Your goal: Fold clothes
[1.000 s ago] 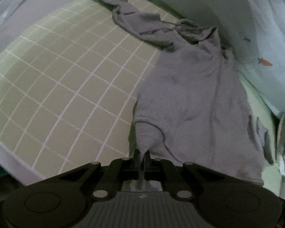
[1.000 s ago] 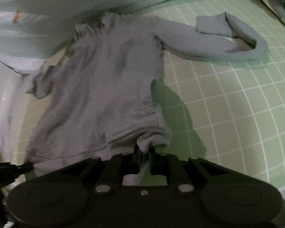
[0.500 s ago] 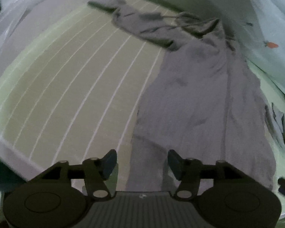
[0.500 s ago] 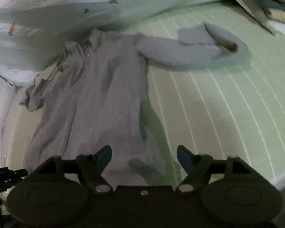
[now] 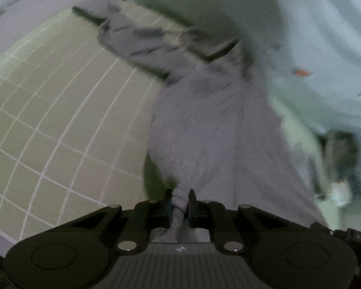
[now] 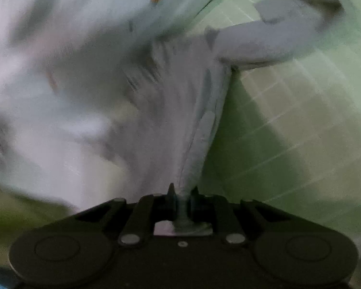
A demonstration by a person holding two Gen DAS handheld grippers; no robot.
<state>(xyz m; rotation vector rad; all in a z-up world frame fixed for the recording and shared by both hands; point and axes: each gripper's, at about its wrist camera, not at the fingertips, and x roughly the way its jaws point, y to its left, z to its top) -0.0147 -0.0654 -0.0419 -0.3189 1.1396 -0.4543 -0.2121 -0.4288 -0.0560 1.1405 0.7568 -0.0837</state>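
A grey hoodie lies on a green grid mat, with one sleeve stretched to the far left. My left gripper is closing, and a bunch of the hoodie's near hem is pinched between its fingers. In the right wrist view the same hoodie runs away from me in taut folds, its other sleeve curled at the upper right. The jaws of my right gripper are closing too, and the pads press on a fold of the hem. Both views are blurred.
Pale blue cloth with small orange carrot prints is heaped along the far side behind the hoodie and fills the left of the right wrist view. Bare mat stretches to the right there. A blurred dark object sits at the hoodie's right edge.
Both grippers held the hem a second ago, opened wide half a second ago, and have now closed on it again. The hoodie is drawn into tighter folds and the right view has tilted.
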